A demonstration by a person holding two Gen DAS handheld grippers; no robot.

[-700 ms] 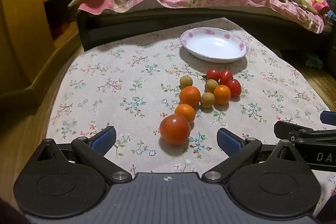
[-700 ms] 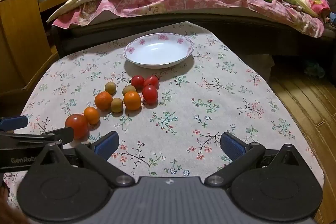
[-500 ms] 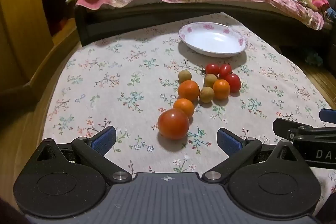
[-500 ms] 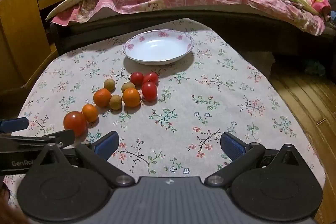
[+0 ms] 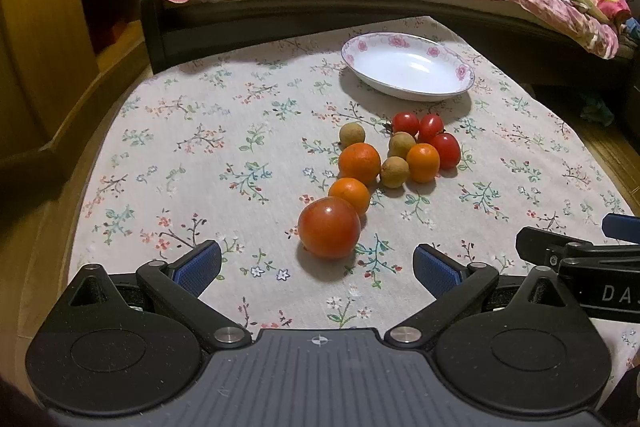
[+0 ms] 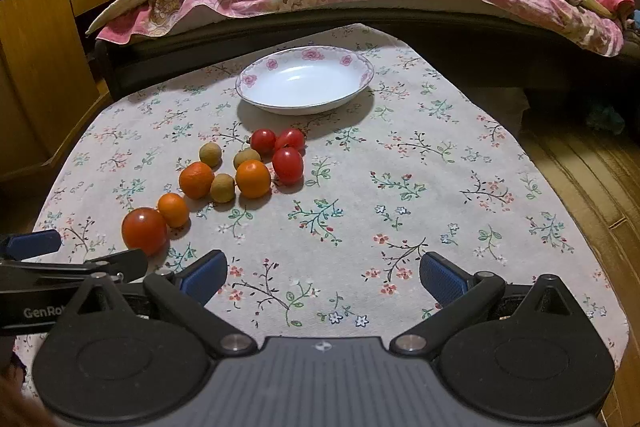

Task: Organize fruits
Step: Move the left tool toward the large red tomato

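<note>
Fruits (image 5: 360, 163) all in plain view, left gripper (image 5: 318, 269) and right gripper (image 6: 324, 277) wide apart, empty.

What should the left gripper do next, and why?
Probably ease the left gripper forward to straddle the large tomato. Its fingers are open and empty, the tomato is the nearest fruit, just ahead between them, and the plate holds nothing yet.

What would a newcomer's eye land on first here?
Probably the cluster of fruit in the middle of the floral tablecloth: a big tomato nearest the open left gripper, then oranges, small brown fruits and cherry tomatoes trailing back. Behind them sits an empty white plate with a pink flower rim; the right gripper is also open.
</note>
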